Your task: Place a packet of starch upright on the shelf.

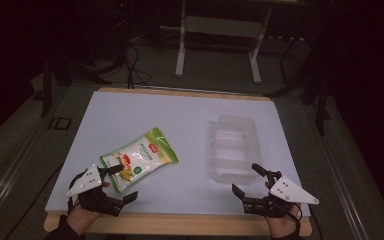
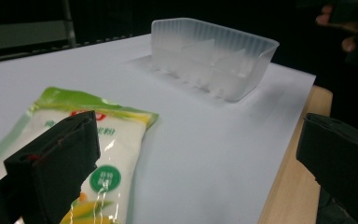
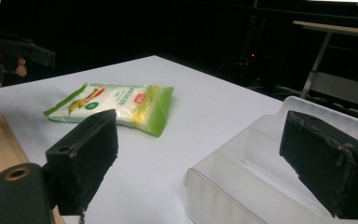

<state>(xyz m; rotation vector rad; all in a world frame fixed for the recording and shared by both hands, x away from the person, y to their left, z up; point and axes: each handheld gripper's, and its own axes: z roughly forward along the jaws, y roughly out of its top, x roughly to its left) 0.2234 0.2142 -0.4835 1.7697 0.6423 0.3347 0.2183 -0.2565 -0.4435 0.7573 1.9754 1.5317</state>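
With both grippers wide open and empty, the left gripper (image 1: 121,183) at the lower left should close squarely over the pouch's (image 1: 139,158) near edge, while the right gripper (image 1: 247,180) waits by the tray (image 1: 236,146).

Green-and-white snack pouch (image 1: 139,158) lies flat; clear plastic tray (image 1: 235,147) upright, well apart.

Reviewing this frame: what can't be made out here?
- Packet print: too small in the high view; in the left gripper view its near end is covered by a jaw.
- Tray interior: the frosted walls blur it; in the right gripper view its near part runs off the bottom edge.
- Left gripper: whether a jaw touches the packet is unclear.
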